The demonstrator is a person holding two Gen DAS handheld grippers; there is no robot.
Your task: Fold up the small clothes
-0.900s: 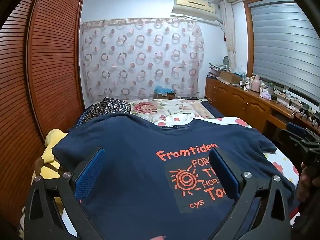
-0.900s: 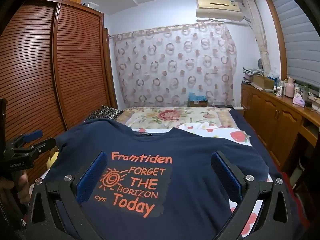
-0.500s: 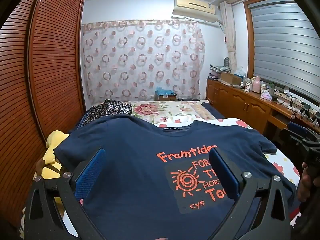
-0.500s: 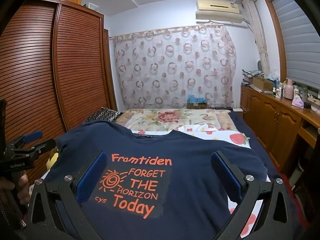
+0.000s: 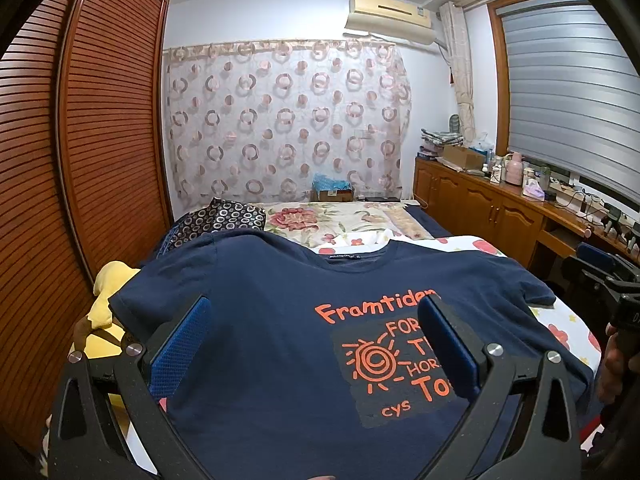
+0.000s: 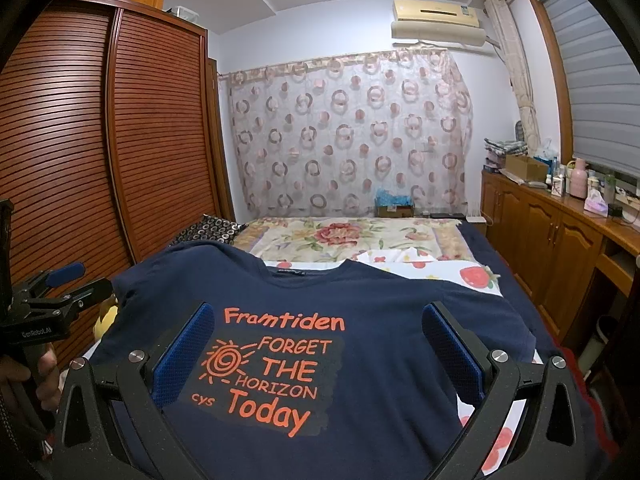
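- The left gripper (image 5: 314, 344) hangs above the near part of the bed, its blue-padded fingers (image 5: 180, 350) spread as wide as they go, with nothing between them but the air over the cloth below.
- The right gripper (image 6: 318, 348) hangs the same way, tilted slightly down, its blue pads (image 6: 186, 354) wide apart and gripping nothing.
- Each tool shows at the edge of the other's view: the right one at the far right of the left camera, the left one at the far left of the right camera, where a hand (image 6: 40, 376) wraps its black handle.
- The navy T-shirt (image 5: 280, 320) lies spread face up across the near end of the bed, collar toward the far end, both short sleeves out to the sides.
- Its orange print (image 6: 276, 372) reads "Framtiden FORGET THE HORIZON Today" beside a spiral sun.
- A yellow soft toy (image 5: 108, 300) sits at the bed's left edge, just beside the shirt's left sleeve.
- A strawberry-print sheet (image 6: 472, 276) shows beyond the collar and along the bed's right edge.
- Further up the bed lies a floral quilt (image 6: 340, 236), with a dark ring-patterned pillow (image 5: 224, 220) at the far left corner.
- A slatted wooden wardrobe (image 6: 120, 140) runs along the left side.
- A wooden cabinet (image 6: 552, 232) with bottles and boxes on top lines the right side under a blind.
- A circle-patterned curtain (image 5: 284, 128) covers the far wall, below an air conditioner (image 5: 390, 18).
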